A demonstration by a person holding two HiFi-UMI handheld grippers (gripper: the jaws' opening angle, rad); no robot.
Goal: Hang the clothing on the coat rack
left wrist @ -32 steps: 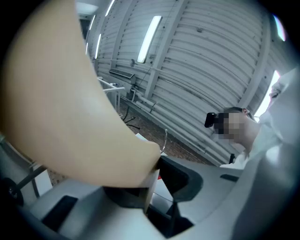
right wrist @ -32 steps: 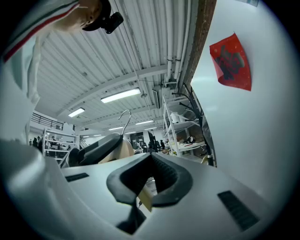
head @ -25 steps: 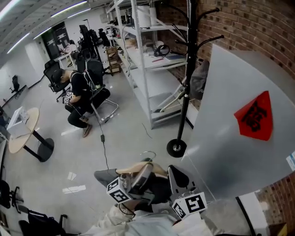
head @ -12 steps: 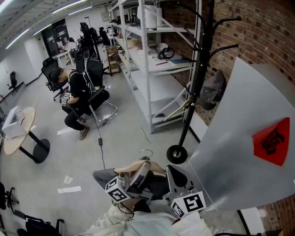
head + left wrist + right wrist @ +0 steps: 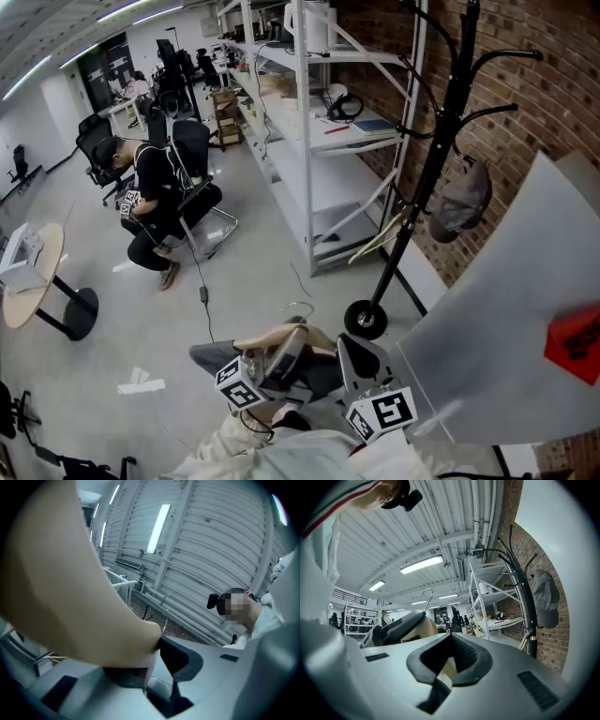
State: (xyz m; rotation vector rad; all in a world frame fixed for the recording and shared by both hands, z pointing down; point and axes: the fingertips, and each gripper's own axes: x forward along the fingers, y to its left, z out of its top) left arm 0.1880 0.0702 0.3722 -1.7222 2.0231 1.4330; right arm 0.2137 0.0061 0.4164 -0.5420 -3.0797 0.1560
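Observation:
A beige garment [image 5: 281, 339] on a hanger with a metal hook [image 5: 300, 307] is carried low in the head view. My left gripper [image 5: 281, 354] is shut on the beige cloth [image 5: 70, 597], which fills the left of the left gripper view. My right gripper [image 5: 358, 358] sits just right of it. Its pads meet at the tips [image 5: 450, 641], with beige cloth between them. The black coat rack [image 5: 427, 187] stands ahead to the right, against the brick wall, and a grey cap [image 5: 459, 204] hangs on it. The right gripper view shows the rack [image 5: 525, 606], the cap [image 5: 546, 599] and the hook [image 5: 423, 592].
White metal shelving [image 5: 309, 141] stands left of the rack. A large grey panel with a red sign [image 5: 525, 319] leans at the right. A person in black sits on a chair [image 5: 155, 202] further back. A round table [image 5: 28, 281] is at the left, and a cable [image 5: 208, 309] lies on the floor.
In the head view the coat rack and grey panel have slid right and the rack looks nearer. Both grippers keep their place at the bottom, still holding the garment.

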